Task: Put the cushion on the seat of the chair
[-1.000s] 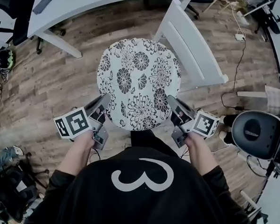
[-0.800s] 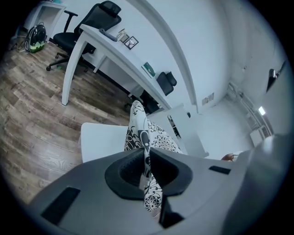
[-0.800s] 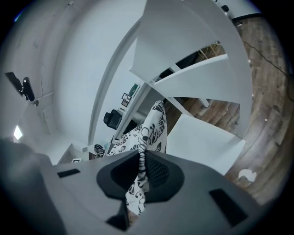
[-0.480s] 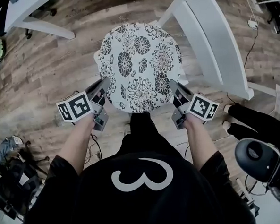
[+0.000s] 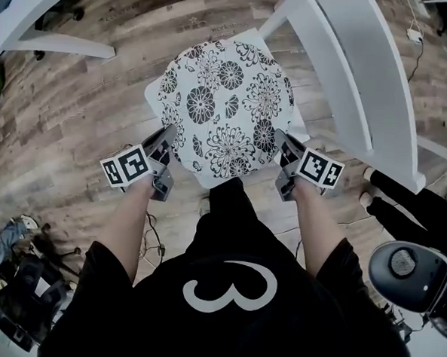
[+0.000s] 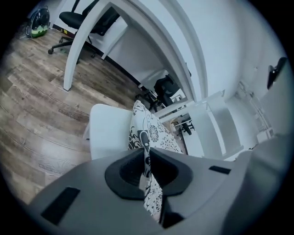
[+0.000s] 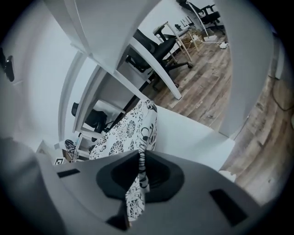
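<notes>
The round white cushion (image 5: 226, 106) with black flower print hangs level over the white chair's seat (image 5: 153, 98), whose corners show around it. I cannot tell whether it rests on the seat. The chair's slatted back (image 5: 366, 69) rises at the right. My left gripper (image 5: 168, 135) is shut on the cushion's near left edge, my right gripper (image 5: 281, 143) on its near right edge. In the left gripper view the printed fabric (image 6: 149, 133) is pinched between the jaws above the seat (image 6: 108, 131). The right gripper view shows the same pinch on the cushion (image 7: 138, 133) over the seat (image 7: 193, 137).
A white desk leg (image 5: 58, 47) crosses the wood floor at the upper left. A person's black-trousered legs (image 5: 410, 212) stand at the right, with a black round stool (image 5: 403, 268) below them. A dark bag (image 5: 20, 297) lies at the lower left.
Both grippers have come down with the cushion toward the chair. The white seat's corners now show around the cushion, and the chair back looms larger at the right.
</notes>
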Action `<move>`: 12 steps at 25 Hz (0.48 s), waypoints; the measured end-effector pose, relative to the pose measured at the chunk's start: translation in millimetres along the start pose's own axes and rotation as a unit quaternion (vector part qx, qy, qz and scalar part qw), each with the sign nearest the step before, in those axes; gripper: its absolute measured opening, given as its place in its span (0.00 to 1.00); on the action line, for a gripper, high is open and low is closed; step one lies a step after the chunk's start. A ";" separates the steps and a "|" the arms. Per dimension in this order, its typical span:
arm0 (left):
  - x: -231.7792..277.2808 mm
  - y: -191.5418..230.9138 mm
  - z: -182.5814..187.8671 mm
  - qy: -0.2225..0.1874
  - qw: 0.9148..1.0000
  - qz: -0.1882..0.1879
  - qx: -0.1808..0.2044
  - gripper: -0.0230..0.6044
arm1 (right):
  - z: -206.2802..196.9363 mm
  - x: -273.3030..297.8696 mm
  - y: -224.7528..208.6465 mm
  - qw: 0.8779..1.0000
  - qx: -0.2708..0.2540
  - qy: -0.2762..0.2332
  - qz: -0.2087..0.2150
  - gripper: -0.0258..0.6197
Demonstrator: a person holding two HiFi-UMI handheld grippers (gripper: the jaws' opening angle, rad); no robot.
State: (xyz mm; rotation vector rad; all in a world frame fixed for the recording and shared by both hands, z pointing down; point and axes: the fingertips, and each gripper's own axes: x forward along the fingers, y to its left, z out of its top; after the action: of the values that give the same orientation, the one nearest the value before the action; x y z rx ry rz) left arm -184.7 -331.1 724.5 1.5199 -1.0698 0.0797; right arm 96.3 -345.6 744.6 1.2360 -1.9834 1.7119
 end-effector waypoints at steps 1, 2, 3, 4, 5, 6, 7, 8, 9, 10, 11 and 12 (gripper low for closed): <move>1.7 6.8 -0.1 0.001 1.000 0.009 0.000 0.09 | -0.3 2.8 -5.4 1.000 -0.002 0.003 -0.007 0.08; 3.7 13.4 -0.5 0.003 1.000 0.018 0.001 0.09 | -0.4 5.4 -10.9 1.000 -0.005 0.006 -0.015 0.08; 5.8 19.8 -1.3 0.006 1.000 0.027 0.002 0.09 | -0.8 7.8 -17.0 1.000 -0.011 0.009 -0.025 0.08; 7.8 26.3 -2.4 0.009 0.999 0.038 0.003 0.09 | -1.7 10.0 -23.2 0.999 -0.020 0.014 -0.036 0.08; 9.3 32.6 -3.0 0.011 0.999 0.049 0.005 0.09 | -3.0 12.3 -29.0 0.998 -0.031 0.019 -0.049 0.08; 10.3 38.8 -3.1 0.013 0.998 0.062 0.009 0.10 | -4.5 14.7 -34.3 0.997 -0.043 0.025 -0.063 0.08; 10.9 44.9 -2.9 0.014 0.997 0.076 0.014 0.10 | -5.9 16.8 -39.5 0.995 -0.053 0.029 -0.078 0.09; 11.3 51.0 -2.9 0.015 0.996 0.090 0.019 0.10 | -6.8 18.1 -44.8 0.993 -0.061 0.033 -0.093 0.09; 11.6 56.9 -2.8 0.016 0.994 0.103 0.023 0.10 | -7.3 18.8 -50.2 0.991 -0.067 0.034 -0.109 0.09; 11.8 62.3 -2.8 0.017 0.993 0.116 0.026 0.10 | -7.8 19.1 -55.5 0.989 -0.073 0.036 -0.124 0.09; 12.0 67.1 -3.1 0.018 0.991 0.127 0.029 0.10 | -8.4 19.6 -60.4 0.987 -0.080 0.037 -0.137 0.09; 12.2 71.2 -3.8 0.020 0.990 0.137 0.030 0.10 | -9.1 20.3 -64.3 0.984 -0.086 0.039 -0.148 0.10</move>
State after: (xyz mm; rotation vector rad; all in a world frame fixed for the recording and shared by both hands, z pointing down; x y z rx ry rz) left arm -221.7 -324.9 786.4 1.4107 -1.2491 0.3352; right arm 127.1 -343.2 805.3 1.3035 -1.7576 1.3942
